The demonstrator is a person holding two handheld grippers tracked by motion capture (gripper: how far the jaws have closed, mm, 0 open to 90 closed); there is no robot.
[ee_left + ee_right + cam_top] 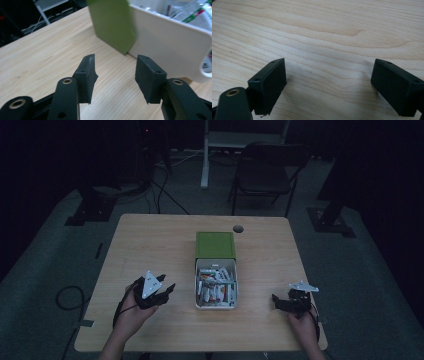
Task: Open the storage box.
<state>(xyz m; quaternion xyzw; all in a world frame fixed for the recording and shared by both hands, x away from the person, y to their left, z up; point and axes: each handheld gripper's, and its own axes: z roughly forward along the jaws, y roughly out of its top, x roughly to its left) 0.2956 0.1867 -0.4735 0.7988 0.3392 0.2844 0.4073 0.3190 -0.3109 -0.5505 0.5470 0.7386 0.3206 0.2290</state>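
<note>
Left hand-held gripper (113,77) spread, empty, just beside white tray (172,47) and green lid (111,23). Right hand-held gripper (328,86) spread wide over bare desk (317,30).

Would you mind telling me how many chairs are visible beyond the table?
1. A dark folding chair stands on the floor beyond the table's far edge, toward the right; the surrounding room is dark, so others may be hidden.

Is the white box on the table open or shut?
Open. The box has no lid on it in the high view, and the packets filling it show. A green box sits just behind it.
</note>
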